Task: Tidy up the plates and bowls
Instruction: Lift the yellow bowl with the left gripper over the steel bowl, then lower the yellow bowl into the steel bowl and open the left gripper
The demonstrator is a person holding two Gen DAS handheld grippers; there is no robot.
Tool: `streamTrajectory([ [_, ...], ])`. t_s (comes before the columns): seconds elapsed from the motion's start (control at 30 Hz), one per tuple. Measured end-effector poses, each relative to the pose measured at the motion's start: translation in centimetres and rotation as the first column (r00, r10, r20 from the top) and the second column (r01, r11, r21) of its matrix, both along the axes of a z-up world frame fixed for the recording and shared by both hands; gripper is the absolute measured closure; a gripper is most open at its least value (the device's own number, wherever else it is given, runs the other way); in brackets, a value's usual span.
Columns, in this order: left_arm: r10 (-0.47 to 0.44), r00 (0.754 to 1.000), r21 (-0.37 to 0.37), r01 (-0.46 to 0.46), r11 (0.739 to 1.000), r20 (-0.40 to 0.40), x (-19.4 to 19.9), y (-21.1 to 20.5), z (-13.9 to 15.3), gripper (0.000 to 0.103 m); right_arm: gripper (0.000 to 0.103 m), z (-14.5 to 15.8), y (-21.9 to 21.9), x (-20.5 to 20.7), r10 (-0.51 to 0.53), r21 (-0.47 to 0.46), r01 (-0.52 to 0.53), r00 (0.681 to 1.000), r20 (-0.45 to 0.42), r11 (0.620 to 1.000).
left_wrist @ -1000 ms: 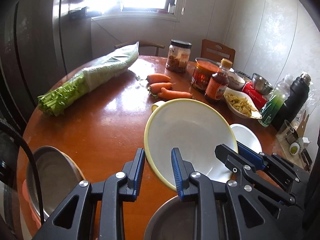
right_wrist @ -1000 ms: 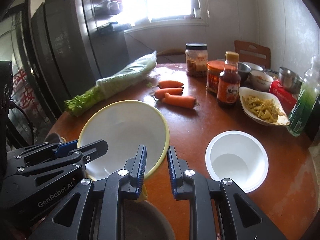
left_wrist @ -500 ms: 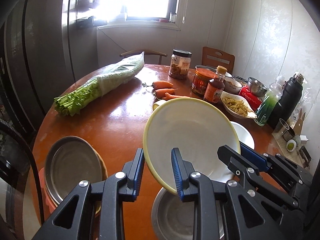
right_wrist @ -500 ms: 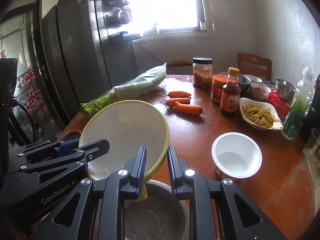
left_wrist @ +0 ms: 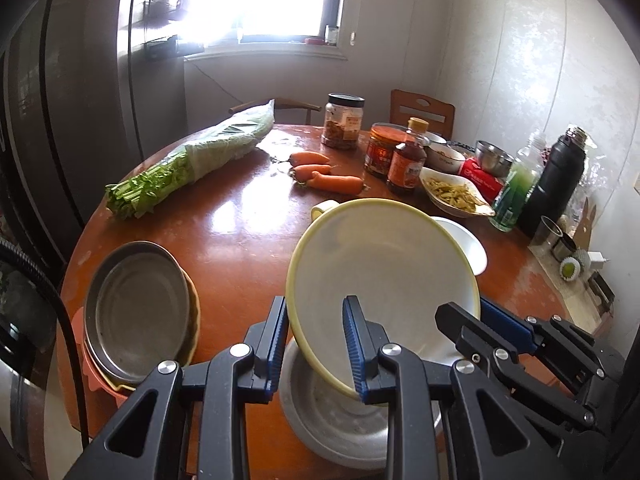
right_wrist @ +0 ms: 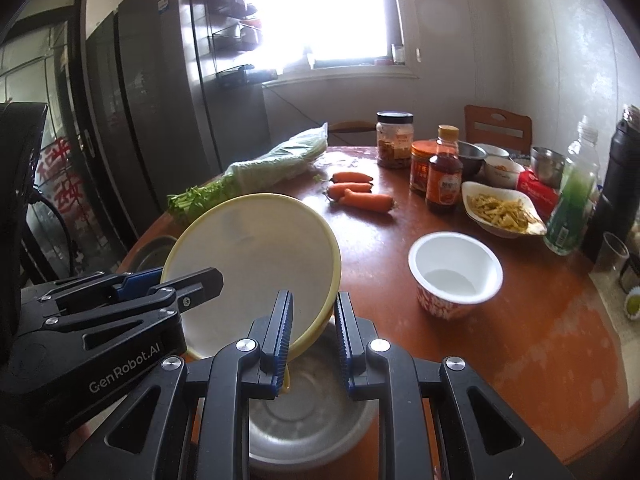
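A large yellow bowl (left_wrist: 380,272) with a white inside hangs tilted above the round brown table (left_wrist: 240,236), its mouth facing me. My left gripper (left_wrist: 316,344) is shut on its lower left rim, and my right gripper (right_wrist: 312,332) is shut on the lower right rim of the same yellow bowl (right_wrist: 256,256). Directly beneath it stands a metal bowl (left_wrist: 332,420), also in the right wrist view (right_wrist: 304,420). A metal plate (left_wrist: 136,312) tops a stack of plates at the table's left edge. Right of the bowl stands a white paper bowl (right_wrist: 456,268).
A bunch of celery (left_wrist: 188,164) and carrots (left_wrist: 328,176) lie further back. Jars, a sauce bottle (left_wrist: 406,160), a dish of food (left_wrist: 452,196), a green bottle (left_wrist: 516,196) and a black flask (left_wrist: 556,184) crowd the far right. A dark fridge (right_wrist: 132,140) stands to the left.
Both grippers have drawn back toward the near edge with the yellow bowl. The metal bowl below and the plate stack at left have come further into view.
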State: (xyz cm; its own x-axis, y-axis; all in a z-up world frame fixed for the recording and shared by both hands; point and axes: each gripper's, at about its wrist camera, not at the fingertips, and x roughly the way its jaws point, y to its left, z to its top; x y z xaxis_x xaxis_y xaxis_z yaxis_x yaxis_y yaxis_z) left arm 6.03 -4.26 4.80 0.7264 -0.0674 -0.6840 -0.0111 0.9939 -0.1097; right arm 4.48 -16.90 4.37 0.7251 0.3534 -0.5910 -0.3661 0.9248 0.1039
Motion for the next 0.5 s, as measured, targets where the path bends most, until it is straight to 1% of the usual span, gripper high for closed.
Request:
streamTrajectory([
  [0.1,-0.016,1.000,0.004,0.016,1.000,-0.004,-0.3,-0.5,-0.6,0.075,0.081,-0.5,-0.6,-0.5,-0.007,0.001,0.007,1.000,-0.007,1.000],
  [0.23,-0.021,0.999,0.011,0.022,1.000,-0.032,-0.3,-0.6,-1.8,0.075,0.081,-2.0,-0.9,-0.8,-0.008,-0.005,0.008,0.999,-0.039,1.000],
  [0.5,-0.012,0.997,0.028,0.014,1.000,-0.079,0.4,0.3,-4.5,0.075,0.081,-5.0,0.4,-0.6,0.014,-0.035,-0.018,0.995,-0.103,0.999],
])
